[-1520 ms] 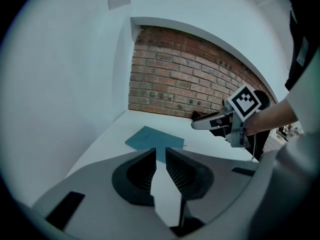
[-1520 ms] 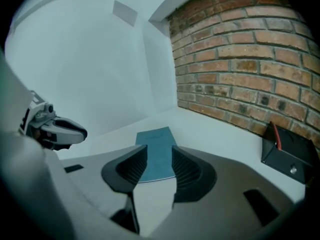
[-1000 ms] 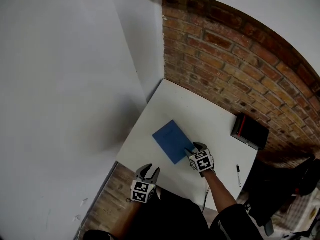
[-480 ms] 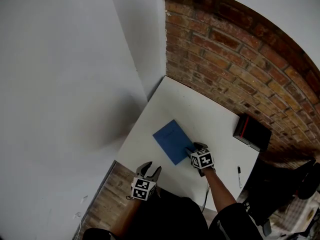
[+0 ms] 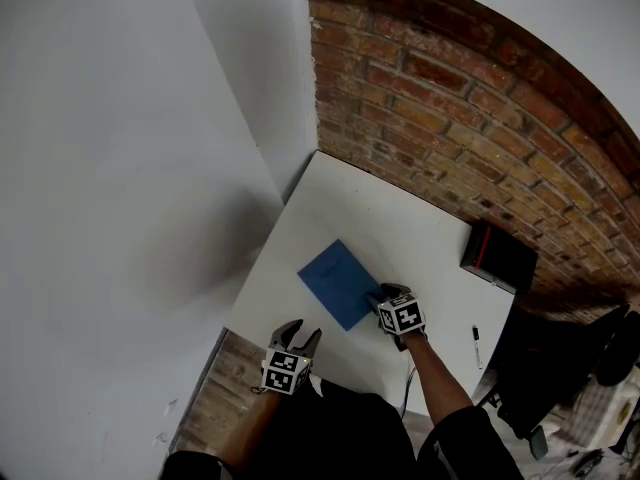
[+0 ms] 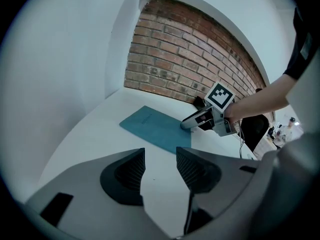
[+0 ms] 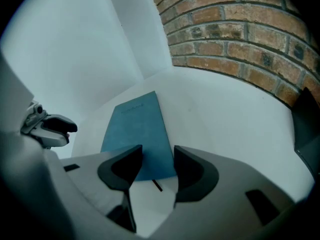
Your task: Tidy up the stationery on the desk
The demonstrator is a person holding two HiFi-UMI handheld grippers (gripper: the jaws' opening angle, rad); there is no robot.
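A blue notebook [image 5: 335, 282] lies flat near the middle of the white desk [image 5: 400, 228]. My right gripper [image 5: 381, 299] sits low at the notebook's near right corner. In the right gripper view its jaws [image 7: 154, 156] stand apart, open, with the notebook's [image 7: 138, 131] near edge showing in the gap; no grip is visible. A thin dark strip [image 7: 157, 185] pokes out under that edge. My left gripper [image 5: 297, 334] hovers at the desk's front edge, open and empty [image 6: 160, 159]. It faces the notebook [image 6: 150, 126] and the right gripper [image 6: 192, 122].
A black box with a red stripe [image 5: 497, 257] stands at the desk's right side by the brick wall [image 5: 450, 98]. A black marker [image 5: 476, 346] lies near the front right edge. White wall panels close the left side. A dark chair [image 5: 600, 358] is beyond the desk.
The view has shifted slightly. The right gripper stays at the notebook's corner and the left gripper holds by the front edge; nothing was taken hold of or let go.
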